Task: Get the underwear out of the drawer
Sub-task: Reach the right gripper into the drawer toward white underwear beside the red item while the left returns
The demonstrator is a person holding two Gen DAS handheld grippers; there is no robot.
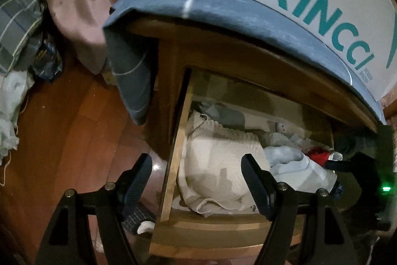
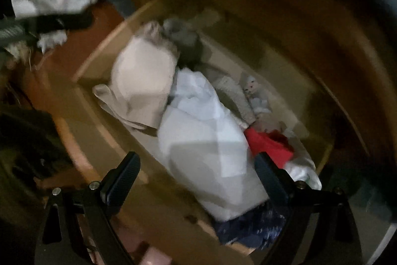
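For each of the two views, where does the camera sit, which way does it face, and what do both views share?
Left wrist: on the left gripper, angled down at the open drawer front; both open fingers show, and the right gripper at right.
Right wrist: on the right gripper, looking nearly straight down into the drawer; its open fingers show.
Shared: cream garment, pale blue garment, red item.

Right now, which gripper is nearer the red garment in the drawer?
Right. The right gripper hangs open over the drawer with one finger beside the red garment; the left gripper is open over the drawer's far side, above the cream garment.
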